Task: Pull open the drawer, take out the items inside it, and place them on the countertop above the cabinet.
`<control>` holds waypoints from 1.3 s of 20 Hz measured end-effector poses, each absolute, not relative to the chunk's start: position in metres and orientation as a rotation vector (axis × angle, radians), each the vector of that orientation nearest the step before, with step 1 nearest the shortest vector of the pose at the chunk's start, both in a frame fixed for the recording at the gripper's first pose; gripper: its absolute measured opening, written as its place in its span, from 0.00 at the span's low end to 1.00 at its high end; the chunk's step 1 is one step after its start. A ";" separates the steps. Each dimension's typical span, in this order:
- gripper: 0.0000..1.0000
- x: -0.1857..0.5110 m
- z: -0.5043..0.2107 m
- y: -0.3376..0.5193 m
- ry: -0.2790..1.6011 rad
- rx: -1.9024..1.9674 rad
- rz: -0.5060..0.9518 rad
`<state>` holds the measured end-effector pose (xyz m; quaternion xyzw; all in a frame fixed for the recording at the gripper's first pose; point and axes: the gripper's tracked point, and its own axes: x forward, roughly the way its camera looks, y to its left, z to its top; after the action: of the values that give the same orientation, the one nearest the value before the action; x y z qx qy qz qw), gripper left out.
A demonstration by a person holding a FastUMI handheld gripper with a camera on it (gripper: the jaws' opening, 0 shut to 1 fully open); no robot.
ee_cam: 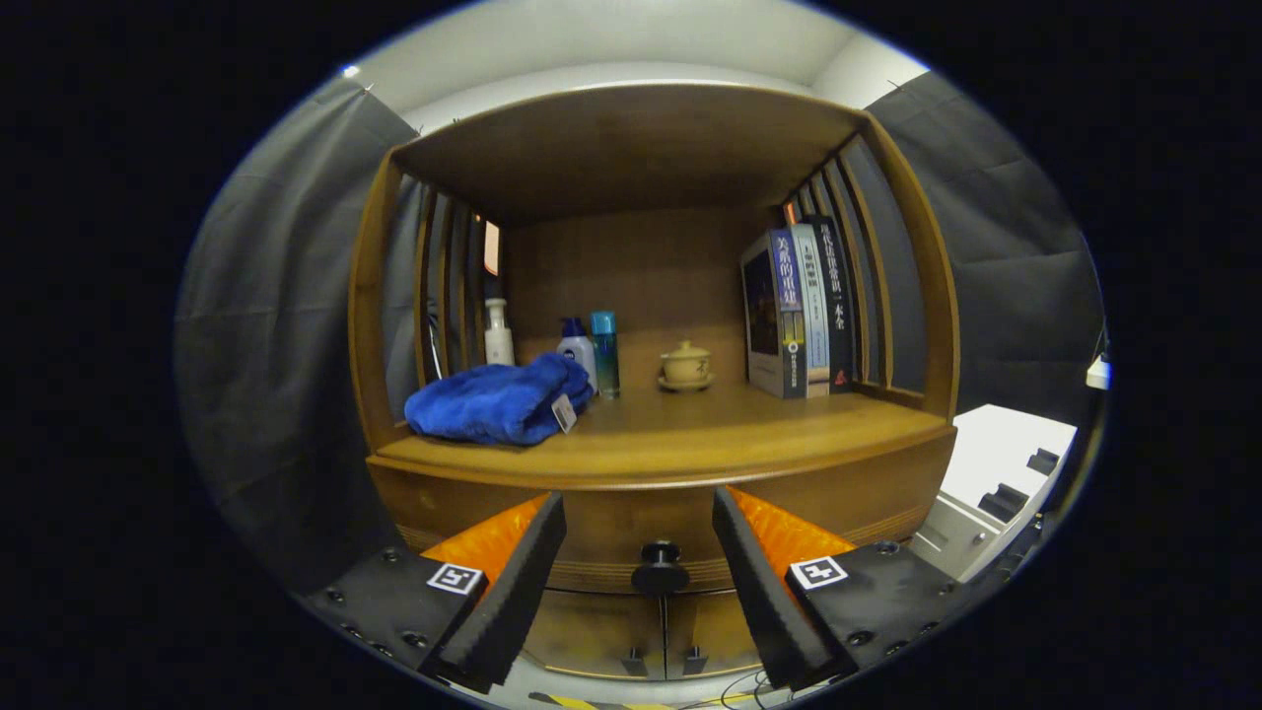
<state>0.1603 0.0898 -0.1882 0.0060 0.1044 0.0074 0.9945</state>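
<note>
Low in the frame, claw (639,582) spread wide, holding nothing, its black foam pads (513,582) flanking the knob (660,568) with clear gaps on both sides. Knob small, round, dark, sitting at lower centre on the drawer (631,528) front, drawer shut, contents hidden. Probably hard and smooth, so liable to slip unless pinched squarely behind the head; too small to take anywhere but across its width. Drawer likely stiff wood, moderate pull, straight toward the camera; weight inside cannot be told.

Just above the drawer, curved lip of the surface (690,444) overhanging a little, an edge to clear when lifting things up and over. Free room on the surface at centre and lower right of it. Upper left of that patch taken by a soft blue towel (498,399); behind it three bottles (582,350); at centre back a small lidded cup (685,365), looks fragile, best given a wide berth; at right a row of upright books (804,311). Below the drawer, two cabinet doors (661,631) with small pulls, close under the knob.
</note>
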 end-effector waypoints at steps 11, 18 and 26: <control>0.71 0.198 -0.272 0.069 0.378 0.041 -0.033; 0.47 0.197 -0.279 0.075 0.370 0.018 -0.018; 0.36 0.187 -0.279 0.075 0.371 -0.031 -0.007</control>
<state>0.1871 0.0746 -0.2794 -0.0155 0.1844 -0.0037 0.9827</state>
